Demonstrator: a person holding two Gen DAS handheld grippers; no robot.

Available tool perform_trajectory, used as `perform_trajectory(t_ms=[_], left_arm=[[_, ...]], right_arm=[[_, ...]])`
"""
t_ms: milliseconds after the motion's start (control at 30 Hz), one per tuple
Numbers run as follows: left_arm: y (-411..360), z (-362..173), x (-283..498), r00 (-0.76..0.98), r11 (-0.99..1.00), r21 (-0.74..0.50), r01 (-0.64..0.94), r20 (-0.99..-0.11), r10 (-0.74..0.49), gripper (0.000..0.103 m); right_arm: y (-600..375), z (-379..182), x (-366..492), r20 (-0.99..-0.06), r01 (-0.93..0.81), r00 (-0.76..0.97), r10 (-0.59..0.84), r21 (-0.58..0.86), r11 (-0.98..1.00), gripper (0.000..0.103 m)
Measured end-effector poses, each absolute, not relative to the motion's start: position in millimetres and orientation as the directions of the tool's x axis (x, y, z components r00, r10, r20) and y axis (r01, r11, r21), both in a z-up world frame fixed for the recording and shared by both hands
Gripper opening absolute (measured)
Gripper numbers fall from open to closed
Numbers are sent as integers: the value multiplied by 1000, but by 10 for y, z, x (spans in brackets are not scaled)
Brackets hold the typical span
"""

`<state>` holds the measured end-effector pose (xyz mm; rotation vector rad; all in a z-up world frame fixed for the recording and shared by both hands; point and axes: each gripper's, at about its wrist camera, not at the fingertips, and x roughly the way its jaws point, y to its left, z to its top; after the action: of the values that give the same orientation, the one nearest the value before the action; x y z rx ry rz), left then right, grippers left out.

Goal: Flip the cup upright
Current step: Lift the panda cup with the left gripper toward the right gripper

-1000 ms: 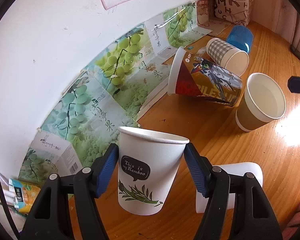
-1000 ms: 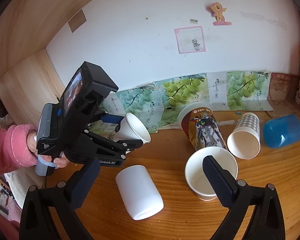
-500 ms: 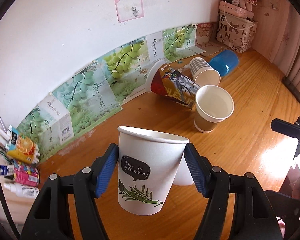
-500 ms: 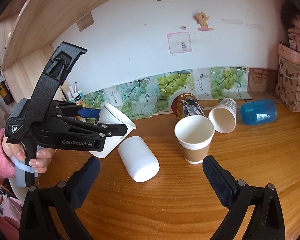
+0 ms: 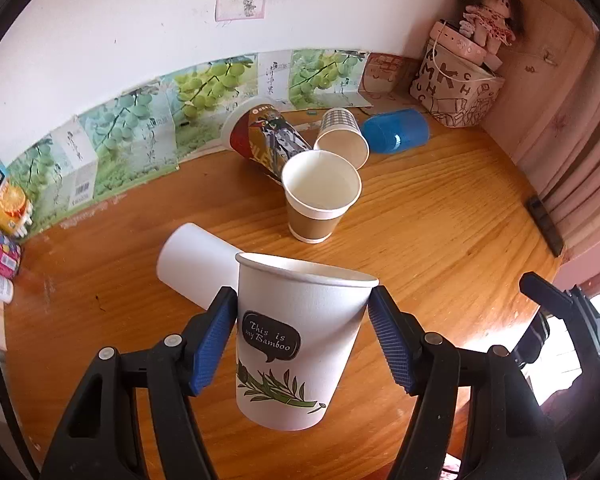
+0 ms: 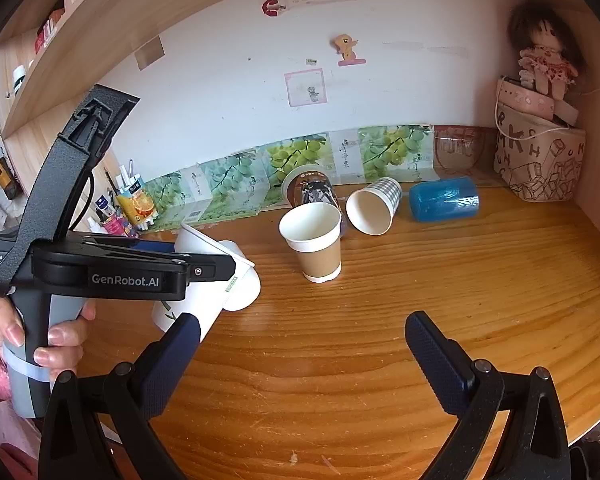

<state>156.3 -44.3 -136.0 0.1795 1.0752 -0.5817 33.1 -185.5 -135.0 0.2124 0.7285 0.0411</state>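
My left gripper (image 5: 302, 340) is shut on a white paper cup with a bamboo print (image 5: 296, 344). The cup is mouth up, slightly tilted, held above the wooden desk (image 5: 440, 240). In the right wrist view the same cup (image 6: 196, 304) shows at the left, partly hidden by the left gripper's body. My right gripper (image 6: 300, 344) is open and empty over the desk's front. A plain white cup (image 5: 196, 268) lies on its side just behind the held cup.
A brown-sleeved cup (image 5: 318, 196) stands upright mid-desk. Behind it lie a printed cup (image 5: 268, 140), a checked cup (image 5: 342, 136) and a blue cup (image 5: 396, 130). A patterned bag with a doll (image 5: 456, 88) fills the back right corner. Small bottles and cartons (image 5: 0, 220) stand at the left.
My left gripper has pulled back and swung right with the cup, which stays gripped. My right gripper has also drawn back from the cups and stays open.
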Motion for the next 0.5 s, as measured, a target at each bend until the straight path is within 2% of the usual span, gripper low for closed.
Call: perform_trajectory(t_ms=[400, 500], left_arm=[[-926, -1771, 1339, 244, 899, -327, 290, -883, -400, 71], [-1021, -1898, 1265, 235, 910, -336, 245, -890, -391, 71]], right_arm=[[-2409, -1398, 267, -719, -141, 656, 228, 179, 974, 103], [-2516, -1477, 271, -743, -177, 627, 234, 157, 972, 103]])
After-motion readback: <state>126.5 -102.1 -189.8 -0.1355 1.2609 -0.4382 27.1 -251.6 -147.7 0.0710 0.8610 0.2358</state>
